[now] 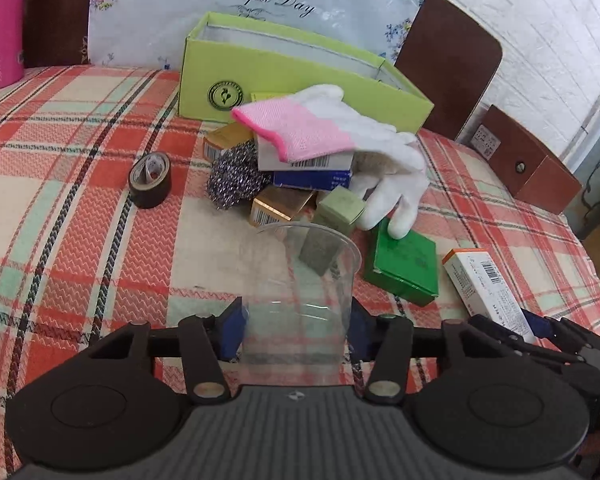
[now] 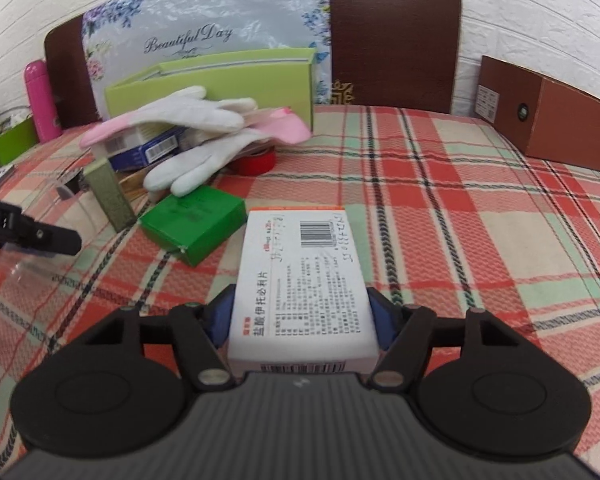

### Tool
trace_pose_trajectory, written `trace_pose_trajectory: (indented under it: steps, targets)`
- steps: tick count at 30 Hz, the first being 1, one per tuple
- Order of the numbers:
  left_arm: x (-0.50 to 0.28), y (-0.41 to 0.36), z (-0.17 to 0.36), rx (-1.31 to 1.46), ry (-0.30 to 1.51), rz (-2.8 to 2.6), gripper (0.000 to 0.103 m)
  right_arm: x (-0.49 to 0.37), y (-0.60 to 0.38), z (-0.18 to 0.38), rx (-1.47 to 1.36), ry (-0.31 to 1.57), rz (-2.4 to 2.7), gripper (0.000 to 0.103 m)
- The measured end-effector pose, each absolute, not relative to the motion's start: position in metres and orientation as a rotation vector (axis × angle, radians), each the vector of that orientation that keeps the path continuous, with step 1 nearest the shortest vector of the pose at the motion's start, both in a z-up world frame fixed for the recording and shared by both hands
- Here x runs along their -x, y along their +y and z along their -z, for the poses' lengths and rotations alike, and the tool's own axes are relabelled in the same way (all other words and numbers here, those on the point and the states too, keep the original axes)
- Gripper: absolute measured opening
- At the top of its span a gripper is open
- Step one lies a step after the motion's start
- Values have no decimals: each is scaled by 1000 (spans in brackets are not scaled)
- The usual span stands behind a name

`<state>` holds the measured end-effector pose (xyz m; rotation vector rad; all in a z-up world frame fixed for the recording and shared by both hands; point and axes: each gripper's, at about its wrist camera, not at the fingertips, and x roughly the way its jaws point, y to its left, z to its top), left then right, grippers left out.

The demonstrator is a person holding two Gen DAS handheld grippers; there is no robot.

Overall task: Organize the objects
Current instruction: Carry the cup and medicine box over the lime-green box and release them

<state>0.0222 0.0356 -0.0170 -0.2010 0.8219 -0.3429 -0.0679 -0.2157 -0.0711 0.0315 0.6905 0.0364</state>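
On the plaid tablecloth (image 2: 440, 200), the left gripper (image 1: 298, 320) pinches a clear plastic cup (image 1: 304, 276); the right gripper (image 2: 302, 320) clamps a white medicine box (image 2: 300, 276). Both sit short of the lime-green box (image 1: 284, 76), behind the pile. Squeezing could buckle the thin cup, and the glove (image 1: 340, 140) may snag.

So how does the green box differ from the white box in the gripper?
The green box is plain green and squarish; the white box is longer, with printed text and a barcode. The green box lies free on the tablecloth; the white box sits between the right gripper pads. Both are small cardboard cartons.
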Motion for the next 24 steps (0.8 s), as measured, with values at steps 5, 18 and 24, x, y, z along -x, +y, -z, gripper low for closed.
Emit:
trace_pose_trajectory:
  steps: [5,18,24]
  targets:
    - [-17,39,-4,205,758,363,53,71,-221,46,-49,597,-22,66]
    - [-61,46,-82,183,522,344,53,7,-209,-12,-67,442,-127,66]
    - [-118,33,-106,155,473,317,53,-45,-200,-26,-61,417,-123,66]
